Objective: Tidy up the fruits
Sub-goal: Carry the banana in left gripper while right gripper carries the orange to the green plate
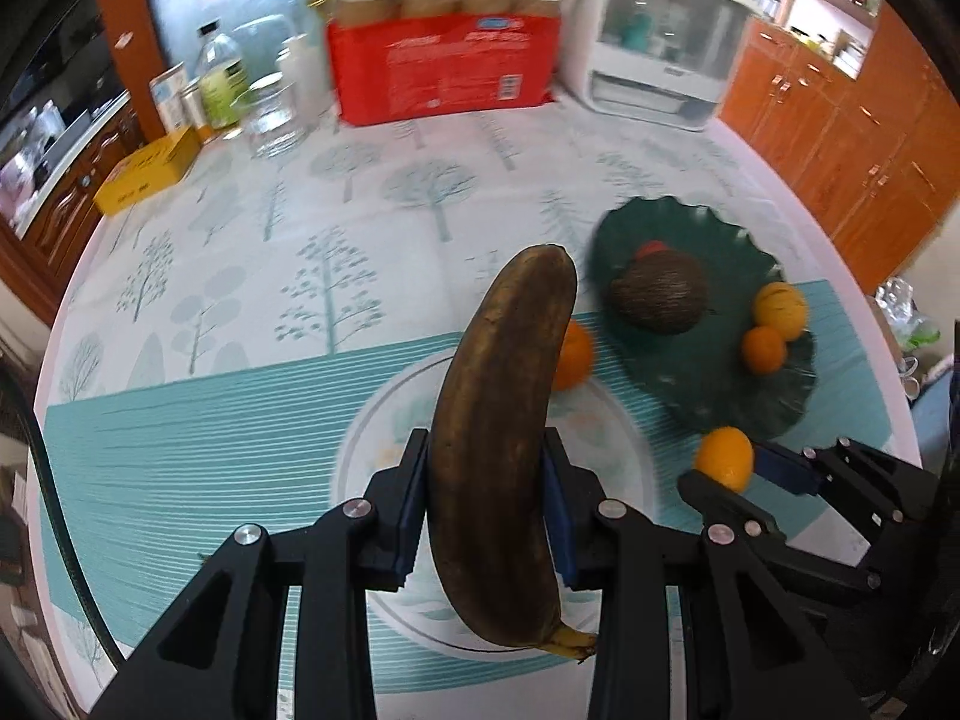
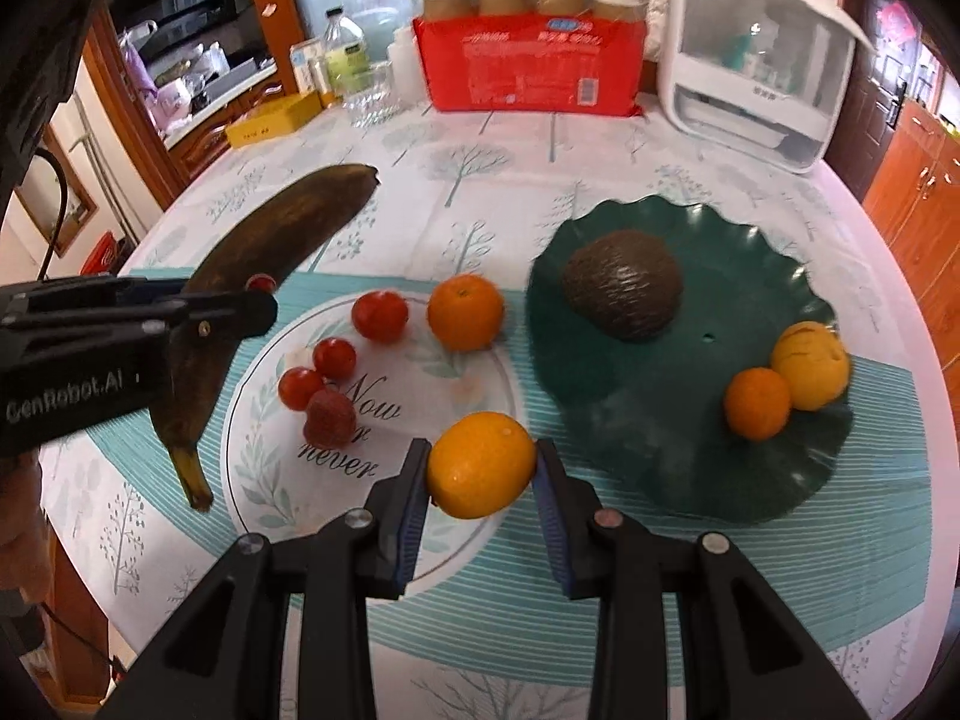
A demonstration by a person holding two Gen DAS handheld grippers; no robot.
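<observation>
My left gripper (image 1: 486, 480) is shut on a brown overripe banana (image 1: 504, 420) and holds it above the white plate (image 1: 624, 456); the banana also shows in the right wrist view (image 2: 282, 234). My right gripper (image 2: 483, 468) is shut on an orange citrus fruit (image 2: 480, 465), held over the white plate's (image 2: 468, 384) near right edge. On that plate lie an orange (image 2: 465, 312), three tomatoes (image 2: 379, 315) and a strawberry (image 2: 329, 419). The dark green plate (image 2: 660, 420) holds an avocado (image 2: 623, 283), a small orange (image 2: 756, 403) and a yellow fruit (image 2: 810, 365).
At the table's far side stand a red box with jars (image 2: 534, 60), a white appliance (image 2: 756, 72), bottles and a glass jar (image 2: 372, 90), and a yellow box (image 2: 273, 120). Wooden cabinets (image 1: 840, 138) line the right.
</observation>
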